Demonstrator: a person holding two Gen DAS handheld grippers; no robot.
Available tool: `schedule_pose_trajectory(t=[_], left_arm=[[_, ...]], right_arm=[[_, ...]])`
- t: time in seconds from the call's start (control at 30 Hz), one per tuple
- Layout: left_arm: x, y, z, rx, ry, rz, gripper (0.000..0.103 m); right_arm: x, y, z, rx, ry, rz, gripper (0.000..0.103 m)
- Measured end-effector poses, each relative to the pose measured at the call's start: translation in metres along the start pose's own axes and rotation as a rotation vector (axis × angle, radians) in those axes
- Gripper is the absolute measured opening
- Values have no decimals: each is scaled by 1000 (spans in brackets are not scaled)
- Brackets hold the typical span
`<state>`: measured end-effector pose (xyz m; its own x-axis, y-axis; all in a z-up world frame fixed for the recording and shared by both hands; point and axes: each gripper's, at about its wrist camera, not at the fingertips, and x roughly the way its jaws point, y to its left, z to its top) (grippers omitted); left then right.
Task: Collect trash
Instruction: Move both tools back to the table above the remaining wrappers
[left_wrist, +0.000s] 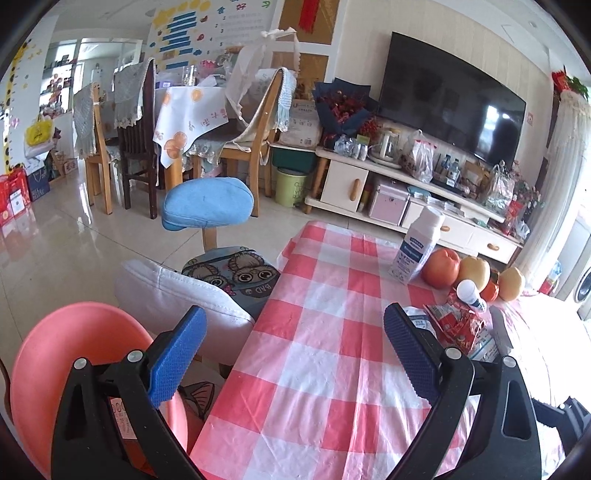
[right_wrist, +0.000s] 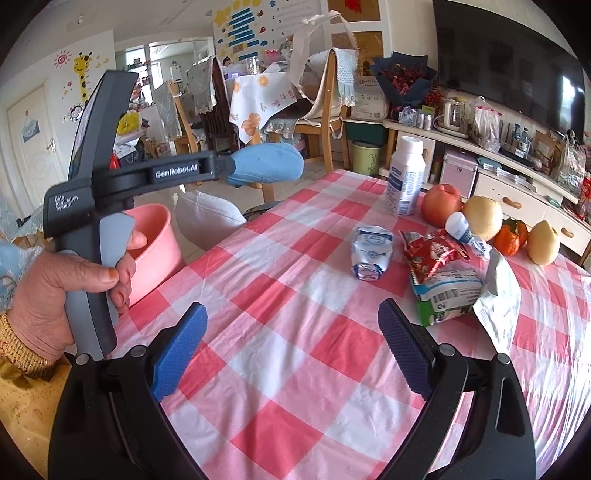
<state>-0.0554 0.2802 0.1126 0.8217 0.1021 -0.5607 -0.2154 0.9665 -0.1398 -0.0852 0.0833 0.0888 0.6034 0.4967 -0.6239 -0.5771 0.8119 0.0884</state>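
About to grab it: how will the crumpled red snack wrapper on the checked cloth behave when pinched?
The crumpled red snack wrapper looks thin and creased, so probably floppy and very light. Its glossy film may slip between pads. It overlaps the white-and-green packet, so that may shift too.

Table under red-and-white checked cloth. On it: upright milk carton; crushed white-blue carton; red snack wrapper; torn white-green packet; small white bottle, lying tilted; apple, two pears, tangerine.
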Motion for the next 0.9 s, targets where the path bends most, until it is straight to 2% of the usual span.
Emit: schedule_pose_trajectory(t=[0.5, 0.9], left_arm=[[17, -49, -10, 144, 22, -23, 96], [29, -91, -19, 198, 61, -119, 96]], right_arm=[[-13, -53, -10, 91, -24, -22, 94], [-30, -103, -11, 181, -51, -77, 94]])
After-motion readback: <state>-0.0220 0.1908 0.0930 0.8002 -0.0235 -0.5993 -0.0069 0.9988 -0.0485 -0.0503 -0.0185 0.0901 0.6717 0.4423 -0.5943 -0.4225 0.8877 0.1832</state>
